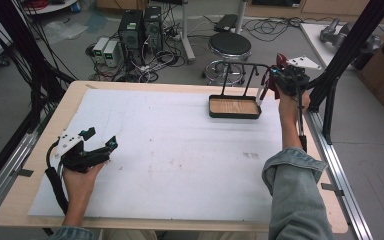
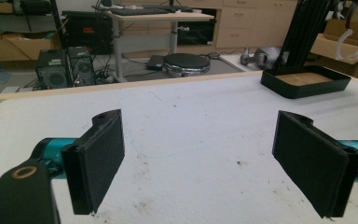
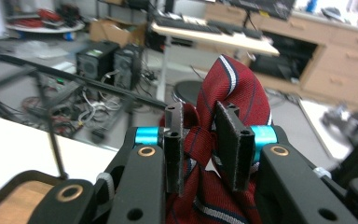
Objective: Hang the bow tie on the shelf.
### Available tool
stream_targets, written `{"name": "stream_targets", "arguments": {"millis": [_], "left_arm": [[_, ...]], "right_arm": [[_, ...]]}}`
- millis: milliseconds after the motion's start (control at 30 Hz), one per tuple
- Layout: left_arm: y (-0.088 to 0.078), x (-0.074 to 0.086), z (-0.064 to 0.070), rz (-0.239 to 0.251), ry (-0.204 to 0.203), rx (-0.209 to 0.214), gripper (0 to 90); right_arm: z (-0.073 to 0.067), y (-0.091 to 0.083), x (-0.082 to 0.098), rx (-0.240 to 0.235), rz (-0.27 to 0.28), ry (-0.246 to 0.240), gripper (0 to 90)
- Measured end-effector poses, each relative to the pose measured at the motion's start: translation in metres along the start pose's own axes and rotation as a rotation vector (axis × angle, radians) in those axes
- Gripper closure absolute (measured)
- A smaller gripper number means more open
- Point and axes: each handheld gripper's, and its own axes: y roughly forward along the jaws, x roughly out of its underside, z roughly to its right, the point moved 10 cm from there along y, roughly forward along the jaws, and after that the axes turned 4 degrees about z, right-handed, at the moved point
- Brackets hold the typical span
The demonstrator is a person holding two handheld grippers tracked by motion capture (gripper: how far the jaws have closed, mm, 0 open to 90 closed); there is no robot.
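Note:
My right gripper [image 3: 200, 140] is shut on a dark red striped necktie [image 3: 230, 93], bunched between its jaws. In the high view that right gripper [image 1: 280, 75] is raised at the table's far right, beside the right end of a black rack's top bar [image 1: 245, 65]; the necktie [image 1: 281, 61] pokes up above it. The rack stands on a black tray with a wooden floor [image 1: 232, 106]. My left gripper [image 1: 100, 150] rests low at the table's left, held in a hand, jaws wide apart. Its black pads [image 2: 98, 158] have only the white mat [image 2: 196, 140] between them.
A white mat [image 1: 170, 150] covers most of the wooden table [image 1: 15, 200]. A black frame post [image 1: 342, 50] rises close to the right gripper. Beyond the far edge stand a round stool [image 1: 229, 47] and computer towers [image 1: 140, 27] with cables.

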Motion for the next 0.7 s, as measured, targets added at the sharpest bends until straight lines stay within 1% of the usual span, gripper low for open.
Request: {"name": "stream_targets", "arguments": {"millis": [33,100,200,233,267,333,367,400,500,667,700], "left_arm": [[0.0,0.0,0.0,-0.002,0.001,0.0,17.1],[0.001,0.001,0.001,-0.005,0.005,0.004,17.1],[0.001,0.001,0.003,-0.005,0.006,0.007,17.1],[0.001,0.001,0.004,-0.005,0.004,0.01,17.1],[0.001,0.001,0.004,-0.005,0.007,0.01,17.1],[0.001,0.001,0.004,-0.004,0.008,0.008,17.1],[0.001,0.001,0.004,-0.002,0.006,0.008,17.1],[0.001,0.001,0.004,-0.003,0.006,0.008,17.1],[0.001,0.001,0.004,-0.002,0.007,0.01,17.1],[0.001,0.001,0.005,-0.006,0.009,0.013,17.1],[0.001,0.001,0.005,-0.004,0.007,0.012,17.1]], "right_arm": [[0.006,0.003,0.01,0.01,-0.036,0.011,73.0],[0.009,0.004,0.016,0.024,-0.065,0.014,72.9],[0.012,0.006,0.022,0.04,-0.089,0.033,72.9],[0.012,0.006,0.022,0.04,-0.089,0.033,72.9],[0.012,0.008,0.028,0.043,-0.114,0.038,72.7],[0.014,0.01,0.033,0.056,-0.137,0.037,72.7],[0.014,0.01,0.035,0.056,-0.148,0.045,72.5],[0.014,0.01,0.035,0.056,-0.148,0.045,72.5],[0.016,0.012,0.045,0.062,-0.188,0.06,72.2],[0.013,0.014,0.048,0.049,-0.201,0.061,71.0],[0.013,0.014,0.048,0.051,-0.202,0.054,69.8]]}}
